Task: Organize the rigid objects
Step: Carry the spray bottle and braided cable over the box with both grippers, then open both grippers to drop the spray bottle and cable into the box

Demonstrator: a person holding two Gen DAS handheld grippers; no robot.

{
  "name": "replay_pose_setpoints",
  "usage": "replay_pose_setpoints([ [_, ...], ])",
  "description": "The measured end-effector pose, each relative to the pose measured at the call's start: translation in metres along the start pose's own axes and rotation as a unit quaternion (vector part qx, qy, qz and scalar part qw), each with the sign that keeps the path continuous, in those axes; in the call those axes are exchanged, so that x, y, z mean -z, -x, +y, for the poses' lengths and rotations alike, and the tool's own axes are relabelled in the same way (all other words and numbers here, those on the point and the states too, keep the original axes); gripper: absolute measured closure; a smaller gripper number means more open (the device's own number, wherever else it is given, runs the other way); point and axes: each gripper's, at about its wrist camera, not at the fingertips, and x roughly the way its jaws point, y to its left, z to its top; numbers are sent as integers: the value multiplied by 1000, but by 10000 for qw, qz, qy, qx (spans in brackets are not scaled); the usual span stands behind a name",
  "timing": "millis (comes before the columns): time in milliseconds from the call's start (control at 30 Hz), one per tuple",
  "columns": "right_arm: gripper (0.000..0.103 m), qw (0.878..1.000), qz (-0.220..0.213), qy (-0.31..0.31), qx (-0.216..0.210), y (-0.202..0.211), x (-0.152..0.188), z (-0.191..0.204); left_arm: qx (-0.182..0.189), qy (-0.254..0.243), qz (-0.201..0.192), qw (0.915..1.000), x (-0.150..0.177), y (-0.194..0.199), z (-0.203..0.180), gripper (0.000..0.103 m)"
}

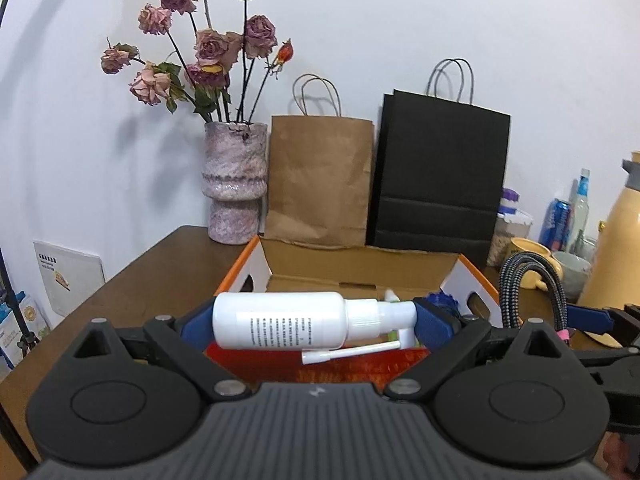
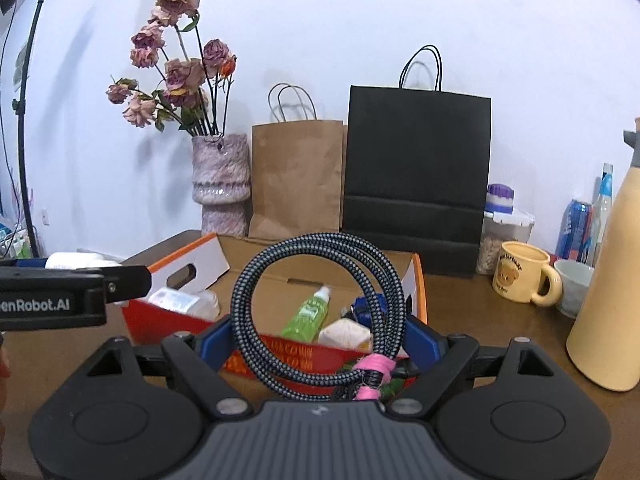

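My left gripper (image 1: 316, 322) is shut on a white spray bottle (image 1: 280, 320), held sideways above the near edge of an open cardboard box (image 1: 360, 268) with orange-edged flaps. My right gripper (image 2: 320, 340) is shut on a coiled braided cable (image 2: 320, 312) tied with a pink band, held above the same box (image 2: 320, 264). Inside the box lie a green bottle (image 2: 310, 312), a white packet (image 2: 184, 300), a pale block (image 2: 346, 334) and a blue item (image 2: 362, 306). The cable (image 1: 532, 280) and right gripper also show at the right of the left wrist view.
A vase of dried roses (image 1: 234, 184), a brown paper bag (image 1: 320, 180) and a black paper bag (image 1: 440, 176) stand behind the box. To the right are a yellow mug (image 2: 520, 276), a bowl (image 2: 574, 284), a jar (image 2: 504, 232), a can (image 2: 576, 232) and a tall cream flask (image 2: 612, 288).
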Motion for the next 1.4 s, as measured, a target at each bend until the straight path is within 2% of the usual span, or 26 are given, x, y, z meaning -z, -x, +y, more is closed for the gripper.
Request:
replay_pose_setpoints([
  [600,16,9997,15,-207,131,-57,-32,-9,-200,271,-183,9993,-32,-50,3,4],
  [1100,16,9995,141,-258,116,-105,-43,-13,-278,243,-78,9993,-43,-97,5,4],
  [1400,16,9994,321,-140,77,-137,-45,-6,-363,136,143,9991,-44,-130,5,4],
])
